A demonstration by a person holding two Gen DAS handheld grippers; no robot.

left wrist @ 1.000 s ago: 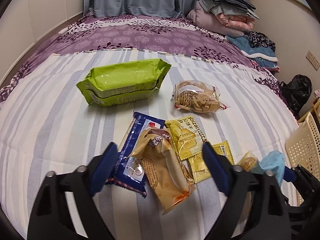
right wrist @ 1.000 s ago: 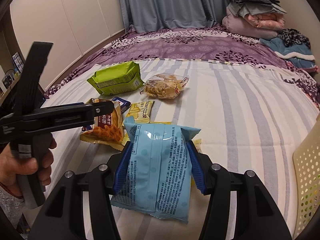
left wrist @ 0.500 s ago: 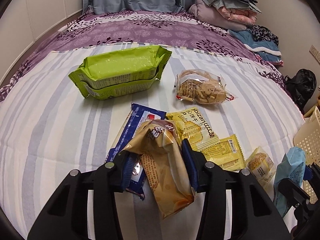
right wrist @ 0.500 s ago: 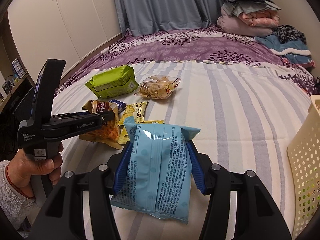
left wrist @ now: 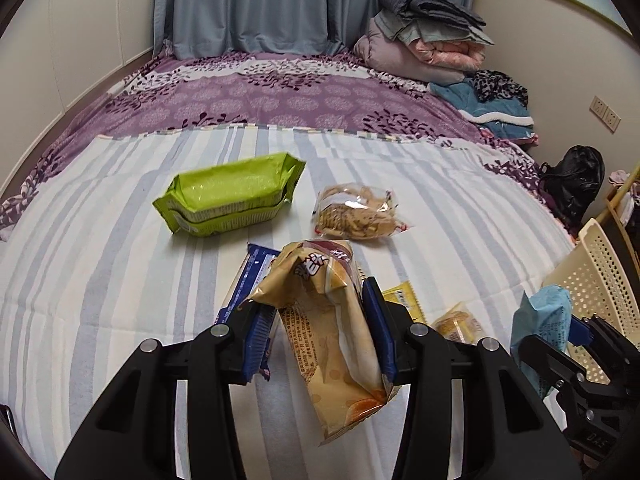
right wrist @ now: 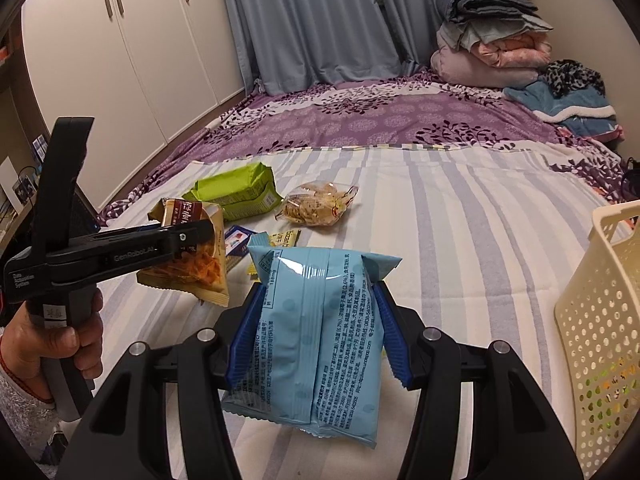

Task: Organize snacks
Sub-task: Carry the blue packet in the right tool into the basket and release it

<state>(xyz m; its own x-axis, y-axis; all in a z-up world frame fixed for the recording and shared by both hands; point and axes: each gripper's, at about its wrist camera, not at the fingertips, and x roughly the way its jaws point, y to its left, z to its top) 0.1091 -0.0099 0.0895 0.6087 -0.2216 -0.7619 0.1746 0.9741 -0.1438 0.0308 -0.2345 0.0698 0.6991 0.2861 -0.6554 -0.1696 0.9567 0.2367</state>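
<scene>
Bed (left wrist: 100,280) first: your striped sheet carries the snacks, a purple floral cover lies beyond it, and folded bedding (right wrist: 488,52) is stacked at the far corner.

Cream perforated basket (right wrist: 600,320) stands at the bed's right edge, close to your right hand-held gripper (right wrist: 316,332).

Green packs (left wrist: 228,200), two stacked, lie flat on the sheet well ahead of you; the clear bag of biscuits (left wrist: 356,216) lies just to their right, apart from them.

Light blue packet (right wrist: 316,332): your right hand-held gripper is clamped on it, blue pads (right wrist: 244,332) pressing both sides, the packet upright and off the sheet.

Tan snack bag (left wrist: 328,320): your left hand-held gripper (left wrist: 320,332) has just closed on it and the pads now squeeze its middle. In the right wrist view the bag hangs clear of the sheet, and your hand (right wrist: 60,344) wraps the grip handle.

Dark blue wrapper (left wrist: 248,276) lies on the sheet under and left of the tan bag.

Yellow sachet (left wrist: 404,300) peeks out right of the left pad, flat on the sheet.

Small gold-wrapped piece (left wrist: 460,324) lies just right of the sachet, between your two grippers.
</scene>
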